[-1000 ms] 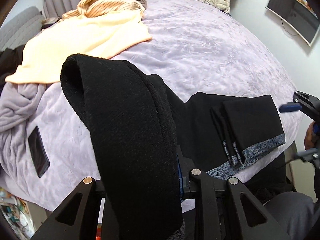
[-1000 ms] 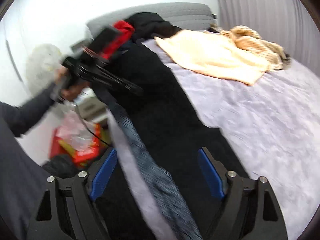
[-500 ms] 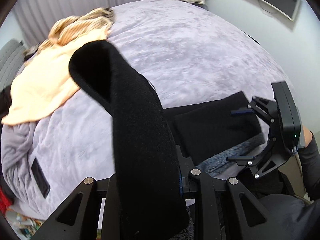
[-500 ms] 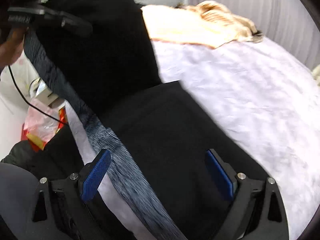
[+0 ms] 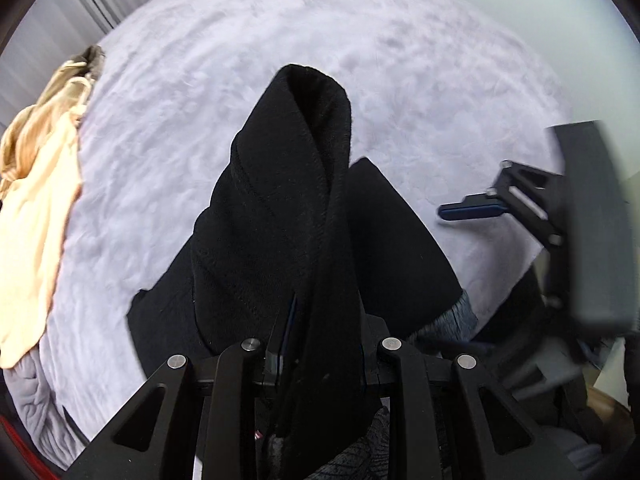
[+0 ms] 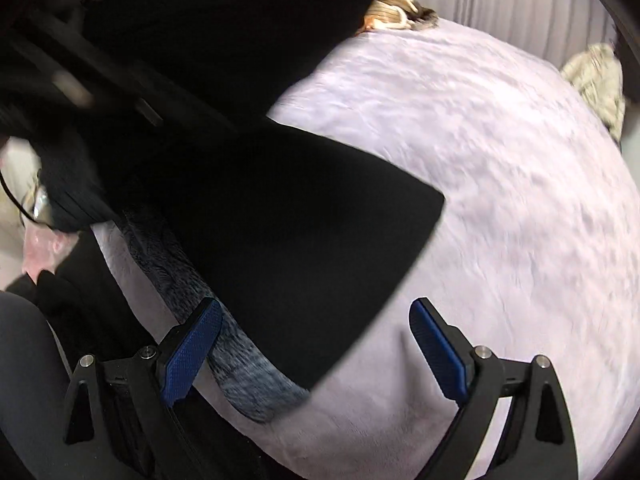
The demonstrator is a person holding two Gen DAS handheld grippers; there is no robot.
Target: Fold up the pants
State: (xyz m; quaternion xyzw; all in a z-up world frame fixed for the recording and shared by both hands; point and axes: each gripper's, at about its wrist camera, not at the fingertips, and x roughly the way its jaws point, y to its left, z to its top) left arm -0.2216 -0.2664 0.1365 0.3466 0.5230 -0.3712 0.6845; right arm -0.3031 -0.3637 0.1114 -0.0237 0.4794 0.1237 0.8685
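Note:
The black pants (image 5: 392, 248) lie partly folded on the lilac bed (image 5: 400, 80), their grey patterned waistband lining (image 6: 224, 344) along the near edge. My left gripper (image 5: 324, 332) points steeply down and is shut on a doubled black end of the pants (image 5: 296, 184), which rises between its fingers and hides the tips. My right gripper (image 6: 316, 344) stands wide open just above the folded corner (image 6: 300, 220). Its blue pads (image 6: 192, 352) straddle the waistband and the cloth's edge without pressing on them. In the left wrist view the right gripper (image 5: 466, 278) shows at the right, blurred.
A cream garment (image 5: 36, 208) and a striped one (image 5: 76, 76) lie at the bed's far left. A pale jacket (image 6: 596, 76) sits at the far side by the curtain (image 6: 520, 0). A person's grey-clad leg (image 6: 20, 360) is by the bed's near edge.
My left gripper has swung the held black end across the bed, over the folded part, and tipped downward. My right gripper has dropped toward the folded corner by the waistband, its jaws slightly wider.

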